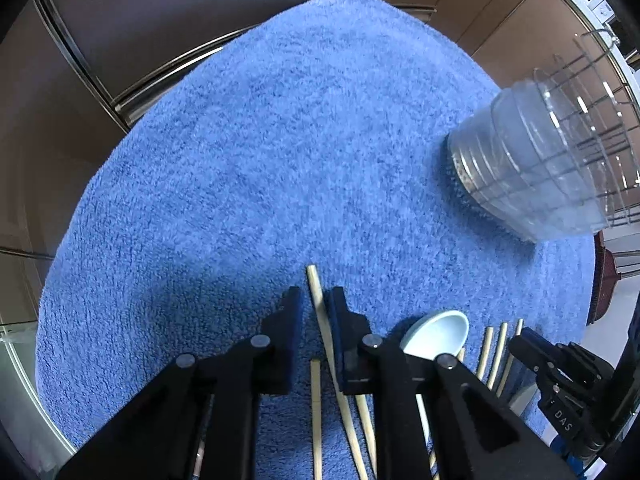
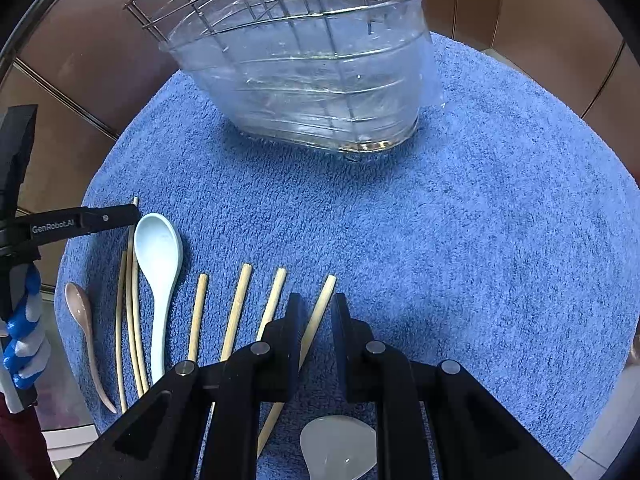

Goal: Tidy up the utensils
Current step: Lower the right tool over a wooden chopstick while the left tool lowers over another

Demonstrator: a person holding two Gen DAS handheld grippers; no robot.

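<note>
Right wrist view: the right gripper (image 2: 314,308) straddles a thin, pale bamboo chopstick (image 2: 316,316) lying on the blue terry towel (image 2: 500,240), near the clear plastic utensil holder (image 2: 320,92), jaws part-open, nothing clamped. Light, stiff, roll-prone; pinch mid-shaft. The left gripper (image 1: 314,308) likewise straddles another chopstick, unclamped.

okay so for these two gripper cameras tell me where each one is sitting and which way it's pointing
Left wrist: sits on the left gripper, looking forward and down across the blue towel; its open fingers straddle a chopstick.
Right wrist: sits on the right gripper, facing the clear holder; its open fingers straddle the rightmost chopstick; a gloved hand shows at left.
Shared: towel, holder, light blue spoon, and each other's gripper.
</note>
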